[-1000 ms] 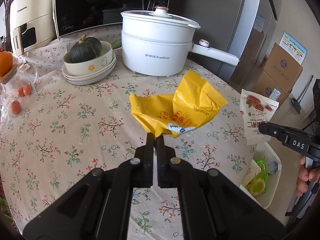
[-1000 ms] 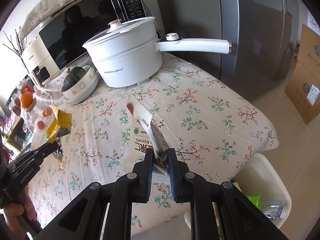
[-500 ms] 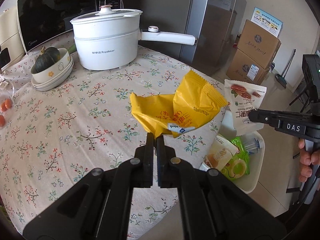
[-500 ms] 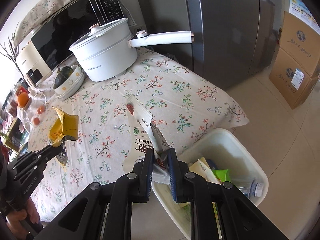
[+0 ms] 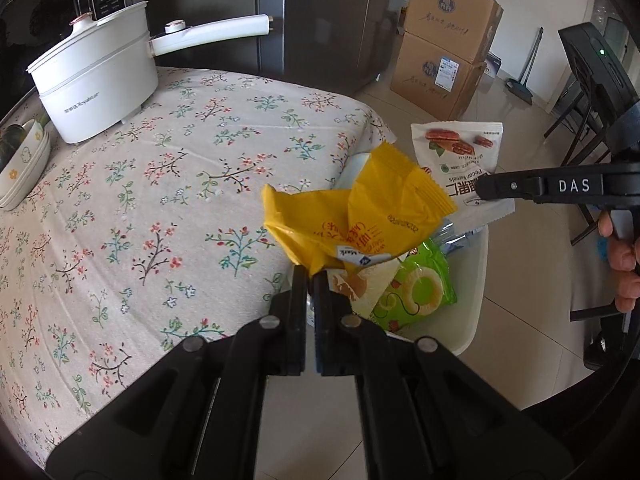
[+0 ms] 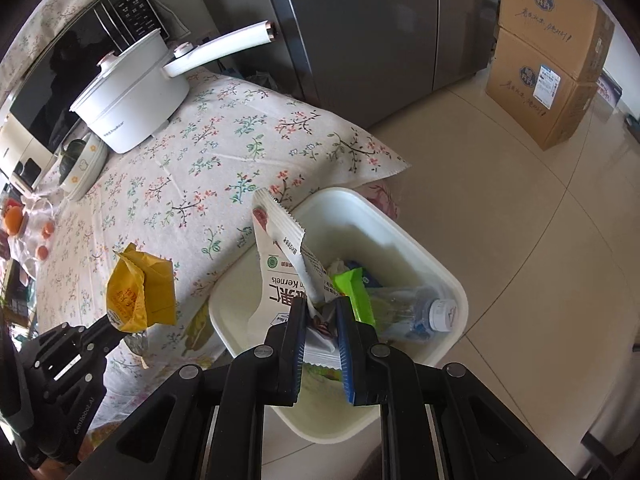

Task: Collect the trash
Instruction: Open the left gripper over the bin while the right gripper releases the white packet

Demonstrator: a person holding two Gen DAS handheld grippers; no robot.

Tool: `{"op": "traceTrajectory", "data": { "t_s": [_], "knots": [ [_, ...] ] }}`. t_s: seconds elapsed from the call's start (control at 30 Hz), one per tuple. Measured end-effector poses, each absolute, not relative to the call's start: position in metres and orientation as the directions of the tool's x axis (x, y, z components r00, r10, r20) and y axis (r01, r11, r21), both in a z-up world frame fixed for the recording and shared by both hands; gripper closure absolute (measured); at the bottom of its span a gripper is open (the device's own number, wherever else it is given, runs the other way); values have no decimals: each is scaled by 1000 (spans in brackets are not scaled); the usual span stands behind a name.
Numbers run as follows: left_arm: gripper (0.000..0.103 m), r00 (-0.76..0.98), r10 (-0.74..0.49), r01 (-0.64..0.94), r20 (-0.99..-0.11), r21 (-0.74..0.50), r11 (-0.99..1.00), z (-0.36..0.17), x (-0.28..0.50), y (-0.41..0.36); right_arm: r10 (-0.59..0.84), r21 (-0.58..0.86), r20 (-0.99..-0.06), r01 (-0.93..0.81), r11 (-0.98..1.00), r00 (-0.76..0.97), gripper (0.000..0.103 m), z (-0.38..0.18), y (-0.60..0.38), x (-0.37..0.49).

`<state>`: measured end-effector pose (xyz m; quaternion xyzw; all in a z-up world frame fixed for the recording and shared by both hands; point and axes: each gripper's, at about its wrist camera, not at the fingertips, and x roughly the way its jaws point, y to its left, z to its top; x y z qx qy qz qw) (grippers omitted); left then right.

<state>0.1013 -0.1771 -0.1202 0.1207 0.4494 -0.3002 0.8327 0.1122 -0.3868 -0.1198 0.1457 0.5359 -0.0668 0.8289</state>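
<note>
White bin (image 6: 448, 276) sits on the floor just beside the table corner. Inside: a green snack bag (image 6: 354, 294), a clear plastic bottle with white cap (image 6: 424, 312) lying on its side, and some paler wrappers, partly hidden. On the table (image 5: 140, 208) with flowered cloth: white pot (image 5: 92, 88) with lid and long handle, stacked bowls (image 5: 22, 164) at the left edge holding something dark green.

Left gripper (image 5: 308, 280) has its jaws pressed together on the bottom edge of a crumpled yellow wrapper (image 5: 360, 216), which hangs in the air over the table's edge and the near side of the bin. It tilts steeply downward.

Right gripper (image 6: 322, 308) pinches the lower end of a white nut bag (image 6: 280, 276), red-brown nuts printed on it, jaws slightly apart around the folded plastic. The bag stands up from the jaws directly above the bin, not touching the contents as far as can be told. The gripper points steeply down; a hand (image 5: 620, 264) grips its handle.
</note>
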Motion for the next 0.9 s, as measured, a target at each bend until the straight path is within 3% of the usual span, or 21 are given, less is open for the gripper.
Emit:
{"op": "traceTrajectory", "data": {
  "t_s": [0.23, 0.3, 0.33, 0.37, 0.4, 0.47, 0.6, 0.73, 0.9],
  "knots": [
    [94, 413, -407, 652, -815, -48, 757, -128, 98, -203, 44, 170, -917, 289, 942, 397, 86, -127, -402, 103],
    [81, 428, -402, 653, -809, -31, 757, -127, 98, -207, 49, 178, -915, 292, 940, 400, 83, -126, -404, 103],
    [65, 435, -396, 652, -808, -21, 758, -126, 98, -208, 52, 182, -916, 297, 937, 397, 83, -126, -404, 103],
    [52, 448, -395, 649, -802, -12, 761, -125, 98, -209, 55, 186, -918, 303, 935, 393, 76, -127, -405, 104],
    [49, 458, -394, 648, -797, -5, 762, -124, 97, -209, 53, 186, -918, 310, 932, 393, 66, -127, -406, 103],
    [48, 460, -385, 646, -800, 4, 763, -124, 98, -209, 44, 183, -915, 317, 931, 402, 58, -125, -408, 102],
    [44, 464, -372, 625, -804, 0, 780, -122, 101, -204, 39, 181, -910, 312, 933, 412, 57, -120, -407, 100],
    [30, 484, -359, 593, -798, -2, 805, -115, 99, -193, 31, 177, -902, 304, 936, 430, 54, -113, -403, 95],
    [17, 530, -335, 528, -779, -5, 849, -96, 92, -172, -10, 147, -875, 286, 947, 484, 39, -92, -392, 82]
  ]
}}
